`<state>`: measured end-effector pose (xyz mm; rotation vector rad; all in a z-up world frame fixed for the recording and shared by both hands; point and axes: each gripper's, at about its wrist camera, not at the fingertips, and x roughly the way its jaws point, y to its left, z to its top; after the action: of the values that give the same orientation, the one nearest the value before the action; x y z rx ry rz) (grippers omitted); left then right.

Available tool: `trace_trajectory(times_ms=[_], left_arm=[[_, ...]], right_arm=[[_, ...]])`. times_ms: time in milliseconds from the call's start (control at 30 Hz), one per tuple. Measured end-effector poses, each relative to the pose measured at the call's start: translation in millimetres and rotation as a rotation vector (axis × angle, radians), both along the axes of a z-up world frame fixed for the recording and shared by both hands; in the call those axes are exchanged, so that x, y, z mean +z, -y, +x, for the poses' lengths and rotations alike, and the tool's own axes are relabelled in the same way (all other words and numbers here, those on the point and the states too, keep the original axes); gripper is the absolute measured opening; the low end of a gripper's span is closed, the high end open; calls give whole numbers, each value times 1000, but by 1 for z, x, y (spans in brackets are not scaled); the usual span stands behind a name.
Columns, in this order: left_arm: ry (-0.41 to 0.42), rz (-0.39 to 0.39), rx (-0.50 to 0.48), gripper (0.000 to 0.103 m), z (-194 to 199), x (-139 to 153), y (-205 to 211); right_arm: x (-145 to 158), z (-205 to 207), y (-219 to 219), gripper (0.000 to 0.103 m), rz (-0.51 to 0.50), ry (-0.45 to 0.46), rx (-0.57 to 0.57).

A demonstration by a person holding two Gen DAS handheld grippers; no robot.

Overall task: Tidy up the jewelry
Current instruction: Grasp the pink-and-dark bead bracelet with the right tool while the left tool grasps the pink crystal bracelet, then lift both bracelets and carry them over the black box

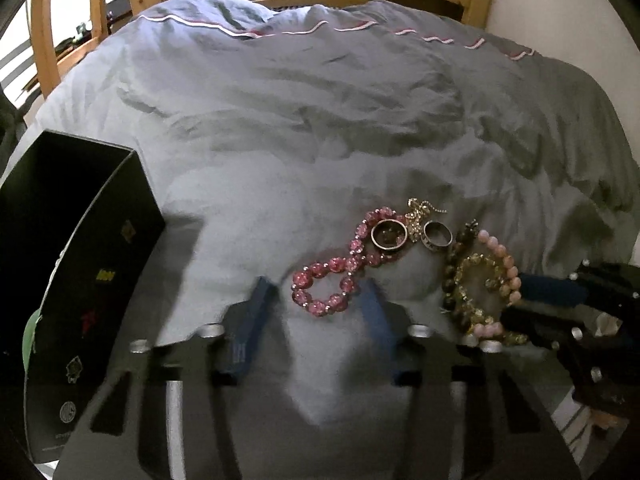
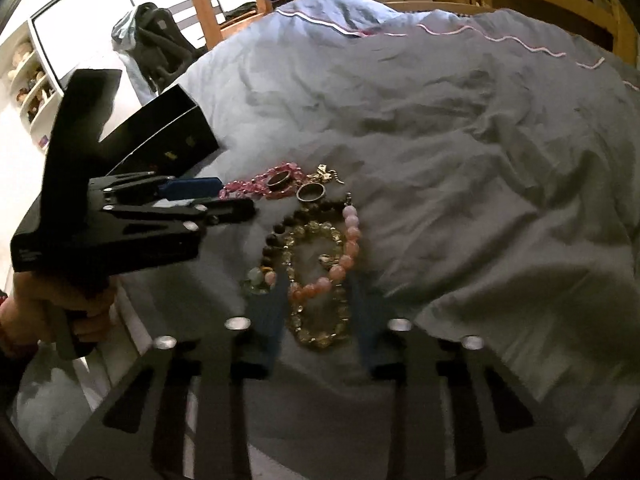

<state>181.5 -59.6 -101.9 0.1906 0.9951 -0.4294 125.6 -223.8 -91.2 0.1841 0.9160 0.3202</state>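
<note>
We take the black box (image 1: pixel 80 264) as landmark; it stands open-topped on the bed's grey duvet (image 1: pixel 320 128), and all jewelry lies to its right. Nearest it is the dark pink bead bracelet (image 1: pixel 340 268), twisted into a figure-eight whose long axis runs up and away from the box. The left gripper (image 1: pixel 320 292) has its jaws released, one to each side of the bracelet's near loop, not yet closed on it. Further from the box: two metal rings (image 1: pixel 438 234), a small gold chain piece (image 1: pixel 420 212), then a pile of pale pink, yellow and dark bracelets (image 2: pixel 320 272). The right gripper (image 2: pixel 316 312) straddles that pile, jaws also apart. We judge the left hand nearer the box, so the dark pink bracelet goes first
</note>
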Motion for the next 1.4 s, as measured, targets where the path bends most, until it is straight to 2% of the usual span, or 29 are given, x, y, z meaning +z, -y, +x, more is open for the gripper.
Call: trace_trajectory(times_ms=[33, 67, 133, 367, 400, 433, 633, 867, 1133, 1400], left_arm=[[-17, -24, 0, 28, 1, 1, -3], [-34, -47, 3, 25, 3, 1, -5], [-43, -60, 10, 19, 4, 2, -9], [0, -70, -9, 16, -3, 10, -5], [8, -75, -9, 14, -4, 13, -7], [14, -83, -8, 7, -4, 16, -7], [45, -112, -20, 7, -8, 32, -6], [49, -68, -42, 7, -8, 26, 1], [66, -130, 12, 7, -5, 42, -17], [130, -159, -18, 7, -18, 71, -14]], right_arm=[[1, -1, 2, 18, 7, 9, -2], [4, -2, 3, 17, 14, 20, -6], [10, -5, 6, 9, 33, 49, -16], [25, -11, 19, 9, 103, 134, -69], [27, -11, 21, 9, 116, 148, -76], [30, -11, 23, 9, 130, 161, -82], [40, -14, 31, 9, 173, 209, -109], [44, -15, 33, 9, 171, 222, -123], [57, -22, 48, 9, 245, 278, -160], [67, -26, 56, 9, 291, 316, -160]])
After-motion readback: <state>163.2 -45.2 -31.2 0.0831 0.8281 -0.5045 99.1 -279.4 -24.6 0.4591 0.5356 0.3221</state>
